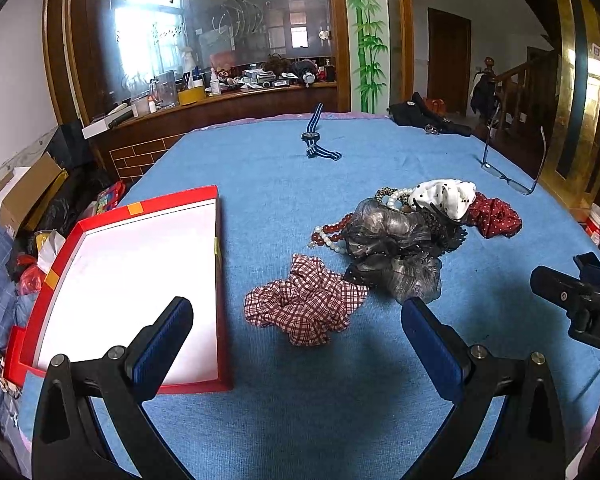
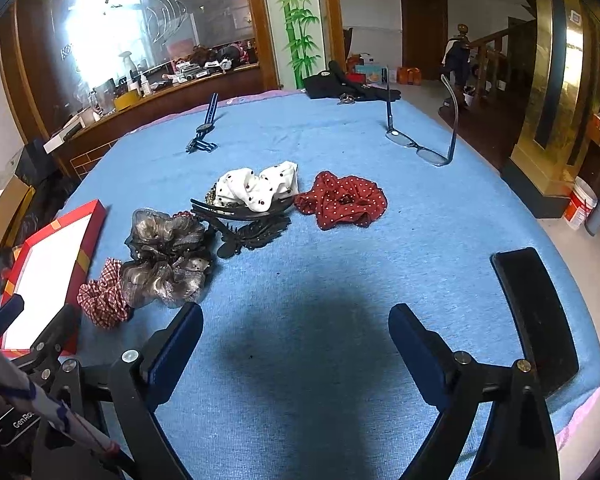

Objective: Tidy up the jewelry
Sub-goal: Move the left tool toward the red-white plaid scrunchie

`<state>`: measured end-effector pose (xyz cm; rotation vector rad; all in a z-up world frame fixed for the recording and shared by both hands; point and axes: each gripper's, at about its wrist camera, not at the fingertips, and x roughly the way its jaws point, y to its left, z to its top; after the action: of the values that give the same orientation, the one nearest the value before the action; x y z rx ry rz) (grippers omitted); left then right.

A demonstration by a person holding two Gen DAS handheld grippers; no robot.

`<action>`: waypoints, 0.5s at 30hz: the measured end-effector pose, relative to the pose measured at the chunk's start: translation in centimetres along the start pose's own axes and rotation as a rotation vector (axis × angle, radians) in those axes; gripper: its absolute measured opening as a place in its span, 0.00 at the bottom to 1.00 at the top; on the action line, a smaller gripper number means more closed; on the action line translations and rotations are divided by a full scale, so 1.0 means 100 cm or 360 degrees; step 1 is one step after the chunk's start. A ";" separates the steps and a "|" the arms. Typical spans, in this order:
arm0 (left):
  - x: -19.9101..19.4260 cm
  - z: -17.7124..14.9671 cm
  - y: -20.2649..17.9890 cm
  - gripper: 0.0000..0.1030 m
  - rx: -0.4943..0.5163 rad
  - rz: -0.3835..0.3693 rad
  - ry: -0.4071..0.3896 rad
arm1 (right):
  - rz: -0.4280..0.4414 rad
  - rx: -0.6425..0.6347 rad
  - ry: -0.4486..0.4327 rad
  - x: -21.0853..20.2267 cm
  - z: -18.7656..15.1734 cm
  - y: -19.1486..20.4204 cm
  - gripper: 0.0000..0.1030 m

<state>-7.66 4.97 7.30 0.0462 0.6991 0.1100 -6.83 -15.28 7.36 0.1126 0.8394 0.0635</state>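
- Letters "DA" showed on the right gripper (image 1: 580, 304) at 3 o'clock in the left view; "GenRo" on the left gripper (image 2: 24, 420) at 8 o'clock in the right view.
- Both grippers' fingers (image 1: 164, 336) stood spread wide, holding nothing.
- A checked scrunchie (image 1: 306, 300) lay between the left fingers, touching a grey scrunchie (image 1: 396, 252).
- A red tray (image 1: 204, 196) sat at 9 o'clock on the blue-covered desk (image 1: 300, 400).
- Glasses (image 2: 420, 140) and a watch (image 1: 314, 136) lay at 12 o'clock, well apart.

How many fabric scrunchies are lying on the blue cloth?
4. The checked scrunchie lies nearest the red box; the grey scrunchie is beside it; the white dotted scrunchie sits on the pile; the red dotted scrunchie is rightmost. The pile may hide more.
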 end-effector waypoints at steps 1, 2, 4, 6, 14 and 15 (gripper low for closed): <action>0.001 0.000 0.000 1.00 0.0001 0.0000 0.0004 | 0.0001 0.0001 0.0003 0.001 0.000 0.000 0.93; 0.001 -0.001 0.000 1.00 0.0000 -0.0004 0.0009 | 0.0003 0.0002 0.0008 0.002 0.000 0.000 0.92; 0.003 -0.001 0.000 1.00 0.0000 -0.0002 0.0014 | 0.0006 0.0003 0.0014 0.003 0.000 0.000 0.91; 0.004 0.000 0.000 1.00 0.0000 -0.0004 0.0016 | 0.0006 0.0002 0.0019 0.004 0.000 0.000 0.91; 0.009 -0.001 0.000 1.00 0.0008 -0.0006 0.0036 | 0.0007 0.0007 0.0032 0.009 0.002 -0.001 0.91; 0.009 0.000 0.000 1.00 0.0006 -0.0005 0.0037 | 0.0008 0.0008 0.0035 0.009 0.002 -0.002 0.91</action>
<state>-6.99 5.05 6.70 0.0475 0.7227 0.1062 -6.04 -15.37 6.80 0.1188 0.8612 0.0672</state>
